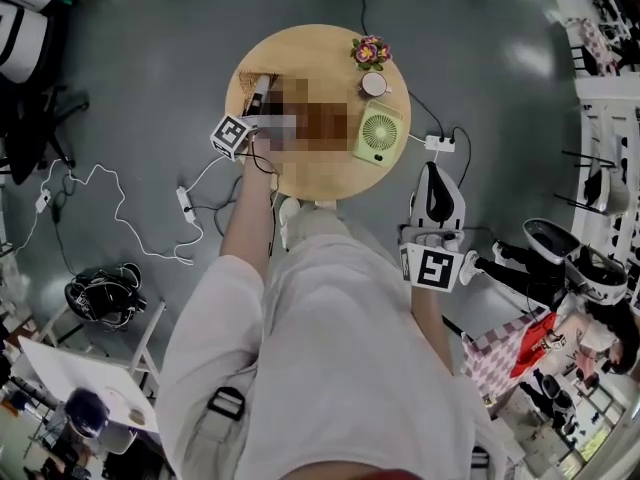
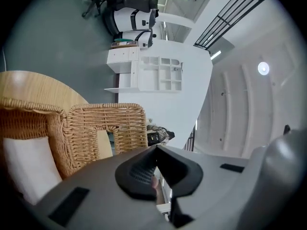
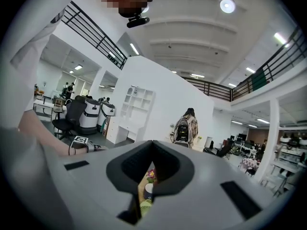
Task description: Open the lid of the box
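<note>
A round wooden desk [image 1: 310,176] is seen from above. The wicker box [image 1: 247,80] is set at its left rim in the head view, partly covered by a mosaic patch.

The box is judged light and close to the edge. A sideways push or pull on its wickerwork could slide it off the desk or tip it, since nothing braces it. If the upright wicker panel [image 2: 127,123] with the cut-out is the lid, which cannot be settled, it could drop back, because nothing grips it.

In the left gripper view a white lining [image 2: 24,162] is shown beside that panel, so the box's mouth is judged to face upward. Its long axis cannot be told, as too little of the outline is shown.

The left gripper [image 2: 156,152] is held at the box with its fingers pressed together and nothing pinched. The right gripper [image 3: 153,152] is kept well apart from the desk, by the person's side, with its fingers likewise closed on nothing.

A green fan [image 1: 380,133], a cup [image 1: 373,85] and a small bunch of flowers [image 1: 370,52] are placed on the desk's far right side.
</note>
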Demonstrator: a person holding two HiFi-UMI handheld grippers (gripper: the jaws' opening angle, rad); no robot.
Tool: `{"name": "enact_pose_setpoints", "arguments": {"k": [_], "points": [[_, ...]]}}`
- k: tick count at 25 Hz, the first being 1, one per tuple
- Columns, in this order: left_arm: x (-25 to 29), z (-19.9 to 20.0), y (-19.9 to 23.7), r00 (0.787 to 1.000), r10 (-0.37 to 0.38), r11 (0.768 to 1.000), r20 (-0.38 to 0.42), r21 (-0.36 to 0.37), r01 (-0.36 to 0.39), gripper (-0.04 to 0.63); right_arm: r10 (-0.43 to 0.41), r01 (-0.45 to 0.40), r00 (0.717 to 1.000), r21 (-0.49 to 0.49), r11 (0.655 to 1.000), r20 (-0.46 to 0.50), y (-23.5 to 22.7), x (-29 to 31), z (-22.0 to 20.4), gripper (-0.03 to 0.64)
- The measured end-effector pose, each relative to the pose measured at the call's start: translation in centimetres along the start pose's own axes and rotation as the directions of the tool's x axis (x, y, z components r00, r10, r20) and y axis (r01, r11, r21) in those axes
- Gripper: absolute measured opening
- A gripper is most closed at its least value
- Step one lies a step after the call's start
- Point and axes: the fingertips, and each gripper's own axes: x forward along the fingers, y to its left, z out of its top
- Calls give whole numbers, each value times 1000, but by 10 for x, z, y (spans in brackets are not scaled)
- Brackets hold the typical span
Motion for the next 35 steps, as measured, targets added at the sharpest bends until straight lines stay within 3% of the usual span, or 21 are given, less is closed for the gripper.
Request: {"name": "enact_pose_setpoints", "arguments": {"k": [4, 8, 11, 13, 15, 17, 18, 19, 20, 23, 24, 25, 26, 28, 33, 35], "points": [[-11, -2, -20, 999, -31, 999, 12, -33, 31, -2, 3, -3, 1000, 16, 1000, 8, 3, -4, 1, -2], [-28, -5, -42, 1000, -29, 999, 0, -15, 29, -2, 8, -9, 1000, 31, 999, 20, 10, -10, 8, -2], [-39, -10, -78, 997, -67, 993, -29, 95, 70, -2, 18, -20, 999, 43, 999, 30, 19, -16, 12, -2], [-49, -11, -93, 998, -20, 964, -57, 263, 34, -3, 26, -28, 999, 51, 998, 41, 25, -17, 15, -2], [-59, -10, -108, 996, 38, 893, -75, 449, 0, -3, 34, -37, 998, 57, 998, 51, 32, -20, 18, -2], [-69, -12, -129, 994, 66, 787, -81, 617, -2, -3, 40, -44, 997, 63, 997, 60, 40, -25, 20, -2], [-74, -13, -141, 994, 74, 721, -81, 693, 3, -3, 41, -46, 997, 66, 997, 64, 44, -27, 21, -2], [-79, -14, -153, 994, 83, 641, -78, 768, 7, -3, 42, -46, 997, 69, 997, 68, 48, -29, 22, -2], [-84, -15, -165, 993, 90, 544, -73, 839, 12, -3, 42, -47, 997, 70, 996, 70, 52, -31, 23, -2], [-99, -23, -202, 995, 81, 193, -55, 981, 39, -3, 45, -50, 996, 62, 997, 77, 65, -34, 28, -2], [-105, -27, -215, 996, 65, 105, -56, 993, 49, -3, 47, -52, 996, 57, 997, 81, 69, -36, 31, -2], [-112, -32, -227, 997, 49, 48, -61, 997, 58, -3, 50, -55, 995, 52, 997, 88, 72, -40, 35, -2], [-120, -35, -238, 997, 33, 14, -65, 998, 65, -3, 54, -59, 994, 47, 997, 97, 76, -44, 40, -2], [-138, -39, -260, 998, 3, -18, -67, 998, 67, -3, 65, -70, 991, 38, 997, 117, 82, -54, 50, -2], [-194, -51, -300, 997, -38, -60, -62, 996, 60, -3, 83, -91, 983, 40, 995, 165, 95, -87, 68, -2], [-222, -58, -311, 997, -50, -66, -52, 997, 49, -3, 83, -94, 979, 51, 994, 188, 98, -104, 74, -2]]}}
